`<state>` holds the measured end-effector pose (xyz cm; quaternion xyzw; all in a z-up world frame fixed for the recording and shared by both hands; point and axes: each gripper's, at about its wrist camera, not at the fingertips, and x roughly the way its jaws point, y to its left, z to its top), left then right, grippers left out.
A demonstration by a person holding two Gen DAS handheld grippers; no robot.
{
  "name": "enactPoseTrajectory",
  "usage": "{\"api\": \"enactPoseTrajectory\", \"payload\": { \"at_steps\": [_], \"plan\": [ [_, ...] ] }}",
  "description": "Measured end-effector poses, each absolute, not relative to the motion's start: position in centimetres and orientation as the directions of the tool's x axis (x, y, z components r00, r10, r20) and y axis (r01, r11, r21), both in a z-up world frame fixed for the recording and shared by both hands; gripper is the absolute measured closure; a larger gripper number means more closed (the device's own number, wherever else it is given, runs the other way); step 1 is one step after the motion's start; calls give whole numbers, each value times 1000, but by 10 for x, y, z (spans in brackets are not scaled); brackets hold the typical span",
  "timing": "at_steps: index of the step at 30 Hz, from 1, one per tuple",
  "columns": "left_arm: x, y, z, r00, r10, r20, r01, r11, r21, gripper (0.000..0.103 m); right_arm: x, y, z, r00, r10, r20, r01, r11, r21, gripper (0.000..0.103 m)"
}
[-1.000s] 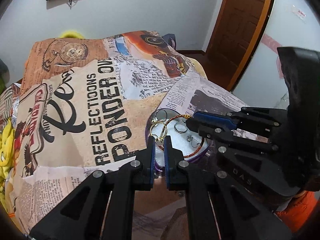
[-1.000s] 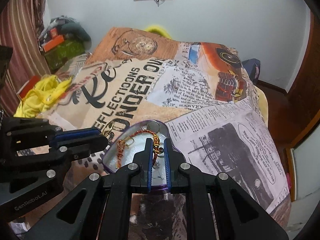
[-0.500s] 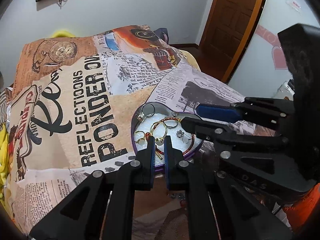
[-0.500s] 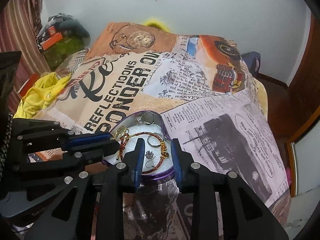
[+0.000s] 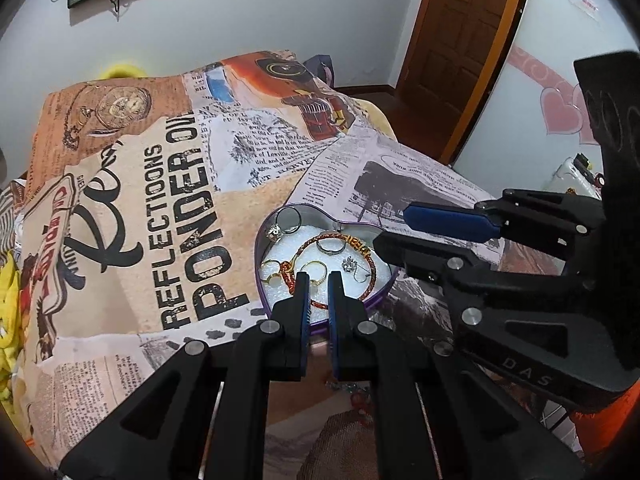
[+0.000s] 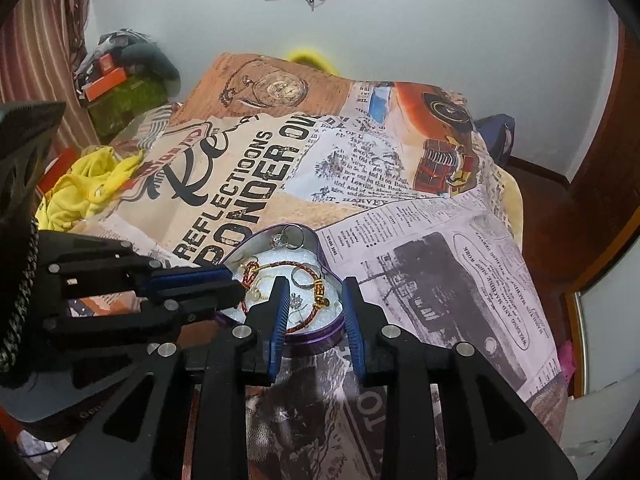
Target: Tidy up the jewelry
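While the purple heart-shaped tin (image 5: 262, 276) sits on the printed bedspread (image 5: 168, 208), its white foam holds a red-gold cord bracelet (image 5: 362, 246) and rings (image 5: 290, 220). Left hand-held gripper (image 5: 319, 280) is closed and empty; right hand-held gripper (image 6: 314, 288) stands parted, empty. Only the right view shows yellow clothes (image 6: 86, 184).

Bedspread (image 5: 132, 216) — "REFLECTIONS", "PONDER"; right gripper (image 5: 392, 226) — "DAS"

Your left wrist camera looks forward and steeply down along left gripper (image 5: 318, 280), close over heart-shaped tin (image 5: 267, 292) on bed (image 5: 120, 240). Your right wrist camera does same from tin's right — right gripper (image 6: 316, 292) in foreground. Both views share tin, printed bedspread, far wall; each sees other gripper.
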<state>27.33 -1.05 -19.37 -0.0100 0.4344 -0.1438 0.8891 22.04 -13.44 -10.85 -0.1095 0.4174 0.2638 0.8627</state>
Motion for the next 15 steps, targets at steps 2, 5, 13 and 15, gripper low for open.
{"api": "enactPoseTrajectory", "payload": {
  "at_steps": [2, 5, 13, 15],
  "plan": [
    [270, -9, -190, 587, -257, -768, 241, 961, -137, 96, 218, -135, -106, 514, 368, -775, -548, 836, 34, 79],
    [262, -6, -183, 597, -242, -765, 232, 965, -124, 96, 214, -136, -102, 518, 372, -770, -548, 836, 36, 79],
    [241, -1, -169, 614, -205, -762, 211, 973, -91, 91, 198, -140, -93, 526, 372, -765, -543, 839, 35, 78],
    [235, 1, -166, 615, -203, -762, 209, 974, -91, 88, 194, -141, -91, 528, 373, -763, -543, 839, 34, 75]
  ]
}}
